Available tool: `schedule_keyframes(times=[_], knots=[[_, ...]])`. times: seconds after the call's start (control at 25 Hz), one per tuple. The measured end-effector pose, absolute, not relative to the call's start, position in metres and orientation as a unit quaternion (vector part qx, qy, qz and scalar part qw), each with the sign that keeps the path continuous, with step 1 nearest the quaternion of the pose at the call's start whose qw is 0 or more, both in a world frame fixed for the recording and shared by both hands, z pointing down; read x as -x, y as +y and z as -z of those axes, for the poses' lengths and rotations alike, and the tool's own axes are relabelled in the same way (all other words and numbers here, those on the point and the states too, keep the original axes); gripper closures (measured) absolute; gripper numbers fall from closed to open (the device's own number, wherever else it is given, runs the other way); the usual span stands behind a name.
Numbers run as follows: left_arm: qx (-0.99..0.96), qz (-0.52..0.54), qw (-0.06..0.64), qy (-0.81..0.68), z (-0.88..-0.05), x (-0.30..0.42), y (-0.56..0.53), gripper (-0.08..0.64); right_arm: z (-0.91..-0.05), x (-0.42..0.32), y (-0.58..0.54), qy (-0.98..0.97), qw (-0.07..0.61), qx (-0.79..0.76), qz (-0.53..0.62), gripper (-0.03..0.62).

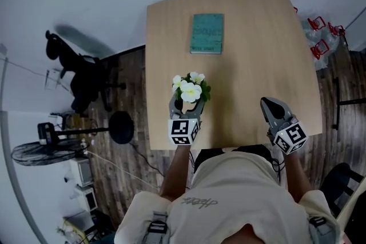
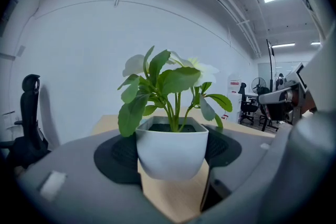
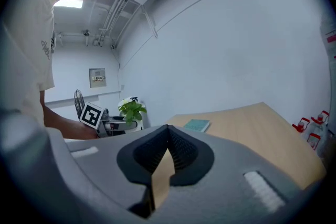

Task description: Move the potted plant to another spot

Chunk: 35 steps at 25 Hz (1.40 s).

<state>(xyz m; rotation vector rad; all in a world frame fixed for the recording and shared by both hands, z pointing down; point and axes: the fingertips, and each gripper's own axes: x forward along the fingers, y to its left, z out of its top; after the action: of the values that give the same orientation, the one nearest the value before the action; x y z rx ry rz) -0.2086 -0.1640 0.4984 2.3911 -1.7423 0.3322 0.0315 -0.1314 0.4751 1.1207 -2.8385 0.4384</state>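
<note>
A light wooden table (image 1: 257,43) seen from above, with a person standing at its near edge and holding a gripper in each hand. The left gripper (image 1: 186,106) is clamped on the potted plant (image 1: 190,90), one jaw pressed to each side of its white pot (image 2: 171,152). The plant, with green leaves and white flowers, sits at the near left part of the table. The right gripper (image 1: 269,103) hovers over the near right edge, its jaws closed together on nothing. A teal book (image 1: 207,33) lies flat towards the far side, well apart from the plant.
</note>
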Motion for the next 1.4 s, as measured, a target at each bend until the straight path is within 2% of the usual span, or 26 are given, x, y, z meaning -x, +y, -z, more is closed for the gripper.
schedule_keyframes(times=[0.76, 1.4], knots=[[-0.81, -0.117, 0.073, -0.57, -0.493, 0.065, -0.19, 0.206, -0.505, -0.192, -0.14, -0.905, 0.022, -0.389, -0.172, 0.591], [-0.832, -0.107, 0.077, -0.539, -0.491, 0.053, -0.195, 0.206, -0.511, -0.161, -0.149, -0.904, 0.026, -0.38, -0.194, 0.591]])
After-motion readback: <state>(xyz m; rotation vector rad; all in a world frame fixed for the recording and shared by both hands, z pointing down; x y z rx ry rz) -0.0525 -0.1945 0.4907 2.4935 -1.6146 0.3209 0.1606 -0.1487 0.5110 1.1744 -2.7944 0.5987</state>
